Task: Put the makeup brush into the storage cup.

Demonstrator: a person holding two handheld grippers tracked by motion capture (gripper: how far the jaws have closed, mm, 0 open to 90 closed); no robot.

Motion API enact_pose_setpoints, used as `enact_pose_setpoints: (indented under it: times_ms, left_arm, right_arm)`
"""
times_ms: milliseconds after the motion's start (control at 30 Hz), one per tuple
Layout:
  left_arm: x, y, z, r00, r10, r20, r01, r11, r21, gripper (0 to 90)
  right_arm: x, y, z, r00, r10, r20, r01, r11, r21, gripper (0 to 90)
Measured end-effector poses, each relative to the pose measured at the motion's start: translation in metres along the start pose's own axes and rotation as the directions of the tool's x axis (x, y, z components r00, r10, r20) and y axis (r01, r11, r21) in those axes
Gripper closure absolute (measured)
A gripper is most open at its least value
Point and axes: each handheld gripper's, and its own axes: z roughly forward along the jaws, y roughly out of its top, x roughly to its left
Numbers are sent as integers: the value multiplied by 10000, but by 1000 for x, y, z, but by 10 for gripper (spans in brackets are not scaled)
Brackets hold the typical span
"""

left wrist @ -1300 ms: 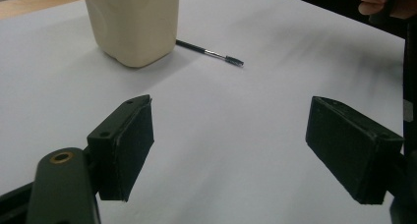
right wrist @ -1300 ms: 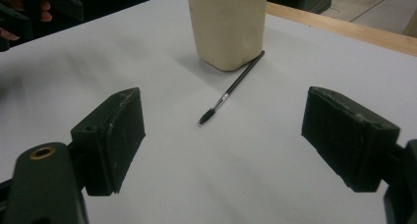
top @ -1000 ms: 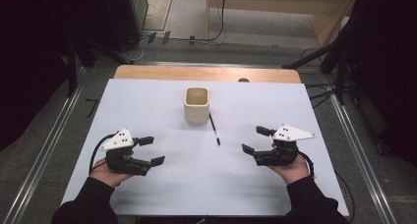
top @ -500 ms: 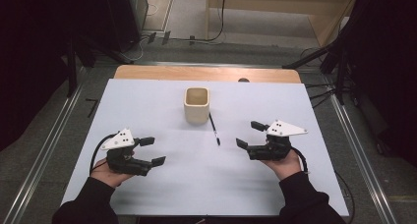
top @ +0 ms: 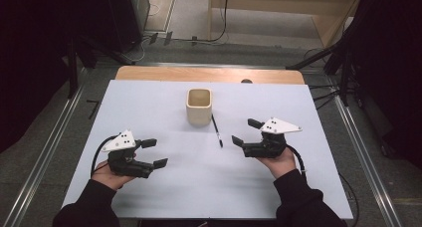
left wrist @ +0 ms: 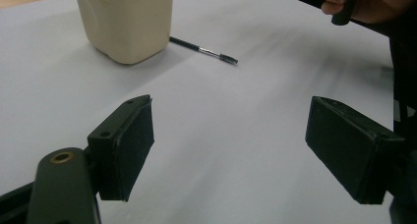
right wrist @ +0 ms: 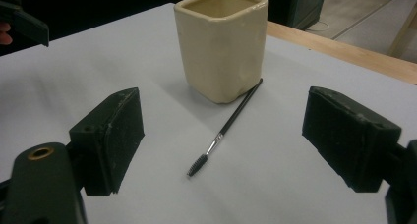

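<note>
Plainly both tools are released: the left gripper point(top: 149, 153) and right gripper point(top: 246, 132) hold nothing. A thin brush point(right wrist: 227, 126) lies on the white table point(top: 199, 187), its handle end touching a cream cup point(top: 199, 106). It looks light, stiff and prone to roll, so I'd pinch it mid-handle.

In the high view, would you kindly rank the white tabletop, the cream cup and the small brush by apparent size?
1. White tabletop, by far the largest.
2. Cream cup.
3. Small brush: about as long as the cup looks tall, but far thinner.
</note>
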Motion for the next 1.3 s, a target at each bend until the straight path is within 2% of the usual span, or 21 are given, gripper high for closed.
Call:
enact_pose_setpoints:
  times_ms: [300,433,533,700,833,933,1000,1033,1067,1133,1167,1233,1267,1300]
  left_arm:
    - [0,0,1,10000,30,37,-30,10000,71,187]
    - [1,0,0,9999,-113,37,113,9999,29,187]
    - [1,0,0,9999,-105,44,105,9999,63,187]
    - [1,-1,1,9999,-112,88,111,9999,86,187]
    - [1,-1,0,9999,-100,49,100,9999,75,188]
    - [1,-1,0,9999,-131,35,131,9999,90,188]
    - [2,-1,0,9999,-132,17,132,9999,101,188]
    - [2,-1,0,9999,-132,17,132,9999,101,188]
    - [2,-1,0,9999,-129,14,129,9999,114,188]
    - [1,-1,0,9999,-134,45,133,9998,120,189]
    - [1,-1,1,10000,-82,49,81,9998,157,189]
    - [1,-1,1,10000,-72,41,71,9998,173,189]
    - [1,-1,1,10000,-72,41,71,9998,173,189]
    - [1,-1,1,10000,-73,30,72,9998,175,189]
  right_arm:
    - [1,7,17,9999,52,86,-52,10000,-61,166]
    - [2,11,22,10000,70,-26,-70,10000,-12,166]
    - [2,15,29,9999,54,90,-54,10000,-3,164]
    - [-1,23,38,9999,55,162,-51,9997,-231,165]
    - [-3,25,47,9997,-139,182,136,9998,134,151]
    - [-4,27,49,9998,-67,163,62,9996,277,150]
    - [-6,32,52,9999,92,91,-98,9976,690,140]
    - [-6,32,52,9999,92,91,-98,9976,690,140]
    - [-6,35,54,9999,131,27,-133,9933,1146,137]
    - [-6,37,55,9999,123,5,-123,9907,1358,137]
    - [-6,42,57,9999,132,-56,-118,9816,1907,137]
    - [-5,46,59,10000,-36,-22,40,9729,2314,137]
    - [-5,46,59,10000,-36,-22,40,9729,2314,137]
    - [-4,50,61,9996,-284,-83,296,9633,2667,139]
